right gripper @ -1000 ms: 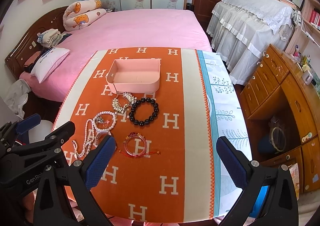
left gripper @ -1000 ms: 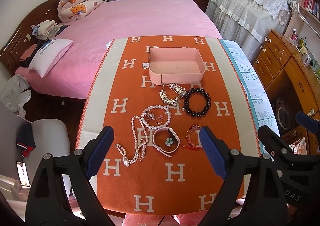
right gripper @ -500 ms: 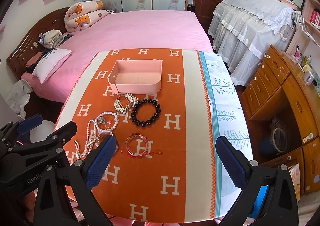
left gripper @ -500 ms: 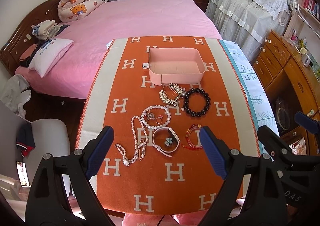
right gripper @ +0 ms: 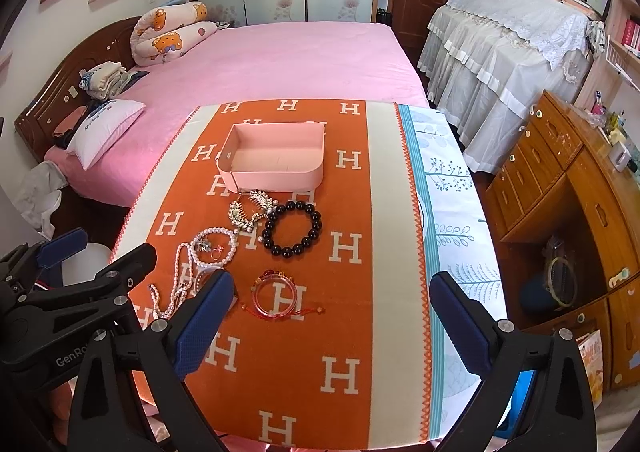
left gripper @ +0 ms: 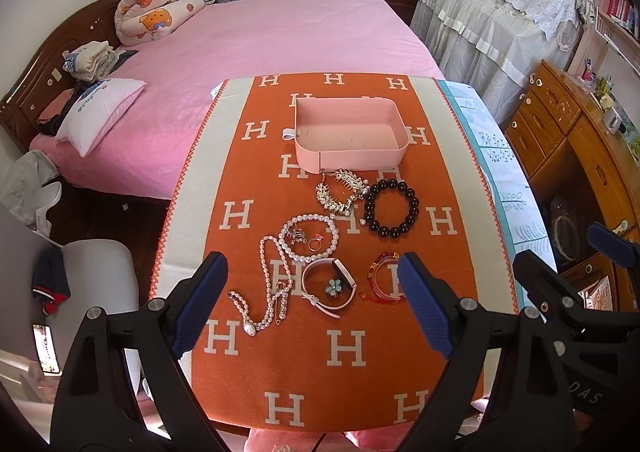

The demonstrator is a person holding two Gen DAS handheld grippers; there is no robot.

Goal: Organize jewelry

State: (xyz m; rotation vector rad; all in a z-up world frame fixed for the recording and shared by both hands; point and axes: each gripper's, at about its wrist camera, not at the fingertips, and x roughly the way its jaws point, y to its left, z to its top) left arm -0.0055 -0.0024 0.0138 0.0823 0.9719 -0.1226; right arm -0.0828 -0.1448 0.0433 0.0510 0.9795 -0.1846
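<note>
An empty pink box (left gripper: 350, 134) (right gripper: 276, 162) stands on the orange H-patterned cloth (left gripper: 340, 348). In front of it lie a silver hair comb (left gripper: 340, 192), a black bead bracelet (left gripper: 391, 208) (right gripper: 292, 228), a pearl bracelet (left gripper: 308, 238) around small rings, a long pearl necklace (left gripper: 264, 288), a pink band (left gripper: 330, 286) and a red bangle (left gripper: 382, 278) (right gripper: 276, 294). My left gripper (left gripper: 312, 308) is open above the near jewelry. My right gripper (right gripper: 332, 324) is open above the cloth to the right of the bangle.
The table stands against a pink bed (left gripper: 260, 36). A wooden dresser (right gripper: 580, 192) is on the right and a cloth-draped cabinet (right gripper: 508, 44) behind it. A white chair (left gripper: 96, 272) stands at the table's left edge.
The right gripper has drifted slightly back and left, so the table sits a little lower in its view. The left gripper has not visibly moved. No jewelry has moved.
</note>
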